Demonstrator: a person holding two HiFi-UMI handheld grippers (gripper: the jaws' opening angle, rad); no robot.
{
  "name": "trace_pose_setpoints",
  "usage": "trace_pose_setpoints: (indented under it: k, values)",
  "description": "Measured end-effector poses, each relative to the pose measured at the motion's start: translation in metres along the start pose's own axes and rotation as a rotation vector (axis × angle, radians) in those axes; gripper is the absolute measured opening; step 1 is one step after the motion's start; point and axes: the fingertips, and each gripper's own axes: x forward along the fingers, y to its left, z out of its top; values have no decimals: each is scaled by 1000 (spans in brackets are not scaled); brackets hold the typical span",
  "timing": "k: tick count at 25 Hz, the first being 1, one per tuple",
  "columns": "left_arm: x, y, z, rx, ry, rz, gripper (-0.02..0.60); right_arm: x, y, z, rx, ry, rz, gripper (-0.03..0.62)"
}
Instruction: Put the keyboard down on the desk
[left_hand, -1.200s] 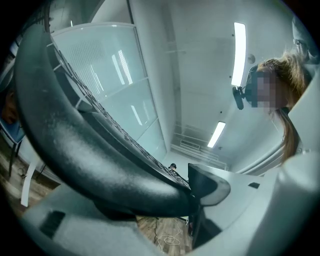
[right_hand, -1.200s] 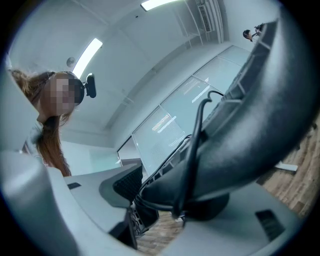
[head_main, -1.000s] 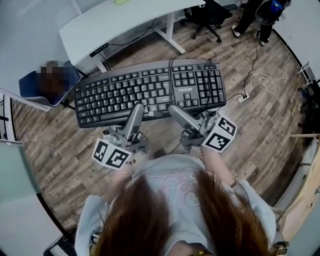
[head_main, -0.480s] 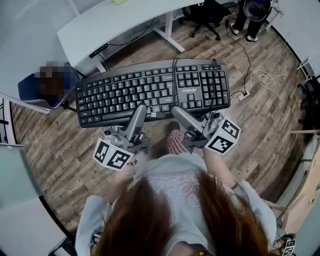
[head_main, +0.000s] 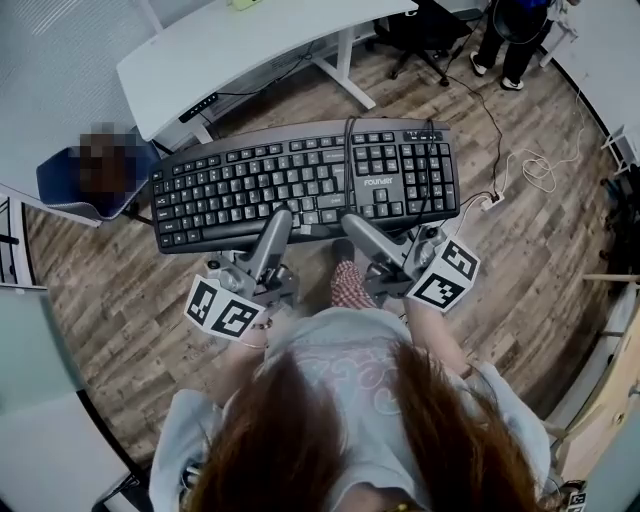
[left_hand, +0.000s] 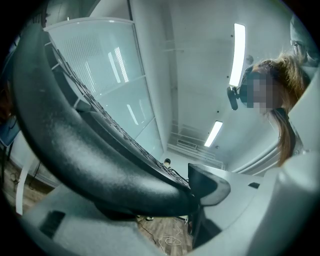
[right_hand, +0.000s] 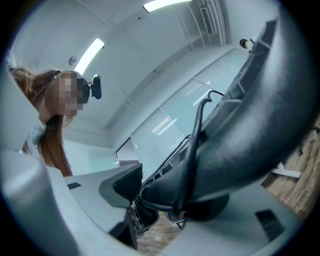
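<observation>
Wood floor (head_main: 110, 290) fills most of the head view. White desk (head_main: 230, 45) lies at 11 o'clock. Black keyboard (head_main: 300, 185) sits at centre, keys up, roughly level, held in the air over the floor and apart from the desk. Left gripper (head_main: 277, 220) is clamped on its near edge at 7 o'clock, and right gripper (head_main: 350, 225) is clamped at 5 o'clock. Black cable (right_hand: 192, 155) drapes over the keyboard's edge at the right jaws.

Black keyboard (head_main: 305, 182) aloft, level, keys up
</observation>
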Motion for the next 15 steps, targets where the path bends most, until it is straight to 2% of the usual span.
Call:
trace_pose_setpoints:
  k: [15]
  values:
    - [-2, 0, -6, 57, -57, -31, 284, -3, -5, -4, -51, -18, 63, 256]
